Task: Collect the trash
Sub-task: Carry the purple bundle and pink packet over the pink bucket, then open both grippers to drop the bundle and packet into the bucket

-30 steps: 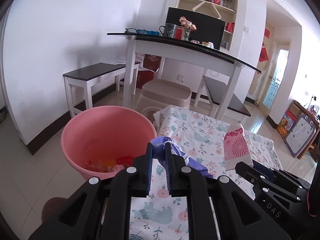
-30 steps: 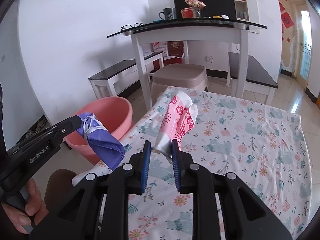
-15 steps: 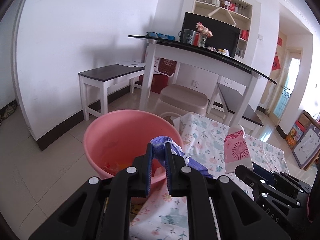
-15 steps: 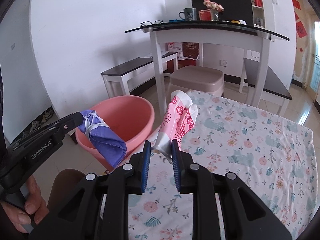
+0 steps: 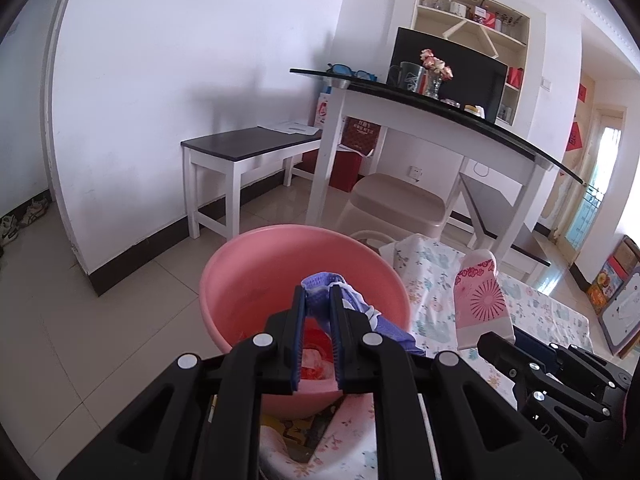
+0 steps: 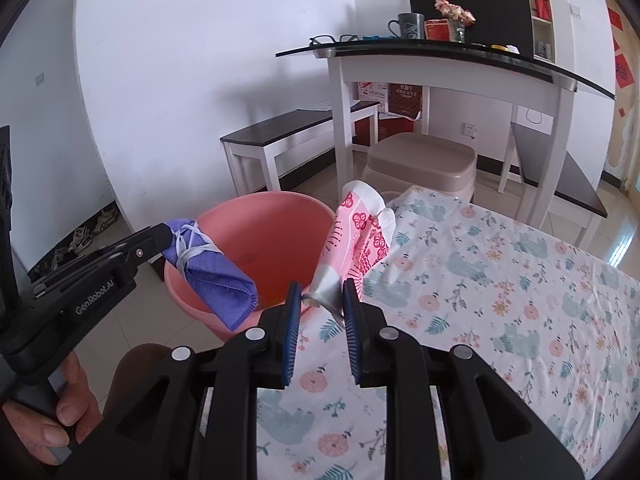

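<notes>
My left gripper (image 5: 319, 300) is shut on a folded purple face mask (image 5: 320, 282) with white straps and holds it over the pink bucket (image 5: 248, 280). The mask (image 6: 218, 276) also hangs from the left gripper (image 6: 162, 236) in the right wrist view, above the bucket (image 6: 256, 216). My right gripper (image 6: 320, 294) is shut on a pink and white floral wrapper (image 6: 356, 244), held upright at the table's corner beside the bucket. The wrapper (image 5: 482, 300) shows at the right of the left wrist view. Red and orange trash (image 5: 316, 356) lies in the bucket.
The low table has a floral cloth (image 6: 500, 304). Behind stand a beige plastic stool (image 6: 422, 164), a tall white table with a black top (image 6: 440, 60), and white benches (image 6: 288, 132). Tiled floor (image 5: 100, 312) lies left of the bucket.
Both grippers have moved left toward the bucket with their loads. The left gripper and mask now hang over the bucket's opening; the bucket looms nearer in both views.
</notes>
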Motion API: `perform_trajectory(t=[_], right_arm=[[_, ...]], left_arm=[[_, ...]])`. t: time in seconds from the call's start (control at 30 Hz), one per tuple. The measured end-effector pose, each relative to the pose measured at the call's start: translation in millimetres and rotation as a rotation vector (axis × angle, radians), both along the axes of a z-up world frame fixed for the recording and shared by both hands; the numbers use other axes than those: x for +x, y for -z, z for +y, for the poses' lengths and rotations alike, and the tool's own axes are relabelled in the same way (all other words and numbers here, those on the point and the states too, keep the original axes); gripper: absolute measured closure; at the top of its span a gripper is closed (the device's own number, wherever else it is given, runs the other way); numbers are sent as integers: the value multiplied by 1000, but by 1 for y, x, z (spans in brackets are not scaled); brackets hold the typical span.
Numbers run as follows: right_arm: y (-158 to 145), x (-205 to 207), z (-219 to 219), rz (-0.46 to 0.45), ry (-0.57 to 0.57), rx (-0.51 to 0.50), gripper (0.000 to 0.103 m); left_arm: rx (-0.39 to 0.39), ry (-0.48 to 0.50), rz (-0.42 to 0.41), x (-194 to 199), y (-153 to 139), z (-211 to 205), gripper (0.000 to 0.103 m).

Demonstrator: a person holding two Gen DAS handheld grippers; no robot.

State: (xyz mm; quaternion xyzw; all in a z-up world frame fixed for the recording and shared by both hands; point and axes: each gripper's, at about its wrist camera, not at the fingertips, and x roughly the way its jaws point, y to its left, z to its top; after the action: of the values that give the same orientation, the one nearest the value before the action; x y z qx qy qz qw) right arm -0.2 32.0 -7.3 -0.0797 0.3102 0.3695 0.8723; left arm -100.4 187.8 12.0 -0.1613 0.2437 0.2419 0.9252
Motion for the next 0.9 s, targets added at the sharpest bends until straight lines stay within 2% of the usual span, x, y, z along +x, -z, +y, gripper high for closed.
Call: perform_trajectory(t=[0.33, 0.9], right_arm=[[1, 9, 26, 10, -42, -5, 82], [25, 31, 82, 125, -169, -14, 82]], left_arm=[[-16, -32, 18, 12, 9, 26, 92], [-48, -99, 79, 31, 35, 70, 92]])
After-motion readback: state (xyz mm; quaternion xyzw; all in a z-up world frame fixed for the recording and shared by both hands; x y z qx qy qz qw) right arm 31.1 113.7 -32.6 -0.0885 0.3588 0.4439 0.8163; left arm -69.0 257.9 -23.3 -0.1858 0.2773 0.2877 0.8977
